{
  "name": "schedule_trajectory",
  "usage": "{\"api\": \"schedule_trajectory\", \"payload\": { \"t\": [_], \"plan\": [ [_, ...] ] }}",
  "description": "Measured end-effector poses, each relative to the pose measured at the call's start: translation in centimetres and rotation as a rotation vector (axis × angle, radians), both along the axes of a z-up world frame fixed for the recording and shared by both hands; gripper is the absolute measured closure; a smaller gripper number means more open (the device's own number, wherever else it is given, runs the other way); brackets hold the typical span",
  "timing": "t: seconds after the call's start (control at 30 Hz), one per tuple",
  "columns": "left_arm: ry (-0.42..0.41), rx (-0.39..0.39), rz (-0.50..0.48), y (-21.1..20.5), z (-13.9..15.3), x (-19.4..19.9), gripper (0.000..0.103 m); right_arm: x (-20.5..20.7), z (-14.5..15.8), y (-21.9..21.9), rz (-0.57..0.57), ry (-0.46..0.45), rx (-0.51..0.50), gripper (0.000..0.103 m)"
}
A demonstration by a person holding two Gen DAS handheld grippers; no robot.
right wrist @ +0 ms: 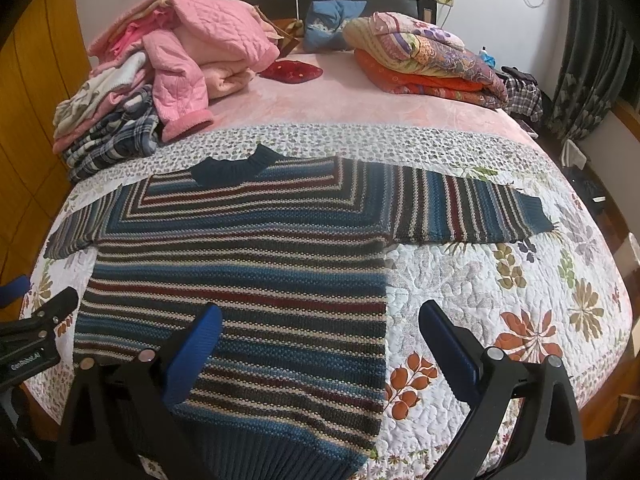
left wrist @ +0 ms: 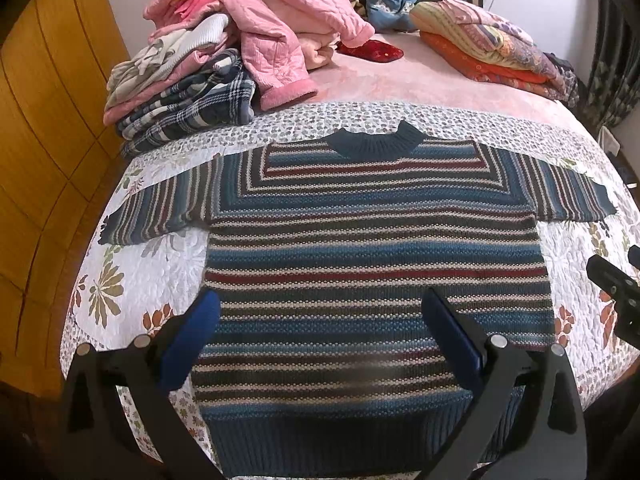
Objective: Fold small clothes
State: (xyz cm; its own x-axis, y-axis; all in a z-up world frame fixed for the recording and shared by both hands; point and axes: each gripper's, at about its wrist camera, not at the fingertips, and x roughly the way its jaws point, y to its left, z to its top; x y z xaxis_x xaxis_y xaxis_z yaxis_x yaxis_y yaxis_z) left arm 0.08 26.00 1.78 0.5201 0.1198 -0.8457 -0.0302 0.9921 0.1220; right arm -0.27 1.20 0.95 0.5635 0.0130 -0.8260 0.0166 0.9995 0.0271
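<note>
A striped knit sweater (left wrist: 372, 248) (right wrist: 240, 264) in blue, dark red, grey and cream lies flat on the floral quilt, collar away from me and both sleeves spread out sideways. My left gripper (left wrist: 320, 304) hovers open above the lower body of the sweater, near its left side, with nothing between its blue pads. My right gripper (right wrist: 320, 312) is open too, above the sweater's lower right edge, one finger over the knit and the other over bare quilt. Each gripper shows at the edge of the other's view.
The floral quilt (left wrist: 132, 280) (right wrist: 520, 300) covers the near half of the bed. A heap of pink and plaid clothes (left wrist: 224, 48) (right wrist: 160, 68) lies at the back left. Folded quilts (left wrist: 492, 44) (right wrist: 424, 56) lie at the back right, near a blue pillow (right wrist: 332, 24). Wooden wardrobe (left wrist: 36, 160) on the left.
</note>
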Motion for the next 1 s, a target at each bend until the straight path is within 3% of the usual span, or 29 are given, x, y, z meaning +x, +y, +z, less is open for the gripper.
{"api": "schedule_trajectory", "payload": {
  "t": [0.2,0.3,0.4,0.47,0.53,0.67,0.77,0.87,1.0],
  "plan": [
    [0.009,-0.048,-0.016,-0.3,-0.6,1.3,0.003,3.4,0.2,-4.1,-0.051,0.058,0.074,0.004],
    [0.038,-0.015,-0.005,-1.0,-2.1,3.4,0.003,6.4,-0.2,-8.1,-0.110,0.102,0.085,0.004],
    [0.070,-0.072,0.015,-1.0,-3.3,5.3,0.003,10.4,-1.2,-13.5,-0.172,0.127,0.056,0.004],
    [0.077,-0.110,0.039,-1.1,-4.0,7.3,0.003,12.4,-2.6,-17.9,-0.260,0.176,0.147,0.004],
    [0.051,-0.095,0.052,-1.7,-4.6,8.9,0.003,14.6,-4.7,-23.4,-0.346,0.242,0.281,0.004],
    [0.018,-0.052,0.039,-2.9,-5.8,12.1,0.003,16.8,-7.3,-31.2,-0.470,0.248,0.245,0.004],
    [0.022,-0.075,0.042,-3.1,-6.7,14.3,0.003,17.7,-10.1,-36.2,-0.521,0.300,0.272,0.005],
    [0.023,-0.082,0.047,-3.5,-7.9,15.8,0.003,18.2,-12.9,-39.7,-0.560,0.354,0.323,0.009],
    [0.042,-0.071,0.043,-4.1,-10.1,17.1,0.003,19.6,-15.8,-41.8,-0.548,0.412,0.292,0.014]
  ]
}}
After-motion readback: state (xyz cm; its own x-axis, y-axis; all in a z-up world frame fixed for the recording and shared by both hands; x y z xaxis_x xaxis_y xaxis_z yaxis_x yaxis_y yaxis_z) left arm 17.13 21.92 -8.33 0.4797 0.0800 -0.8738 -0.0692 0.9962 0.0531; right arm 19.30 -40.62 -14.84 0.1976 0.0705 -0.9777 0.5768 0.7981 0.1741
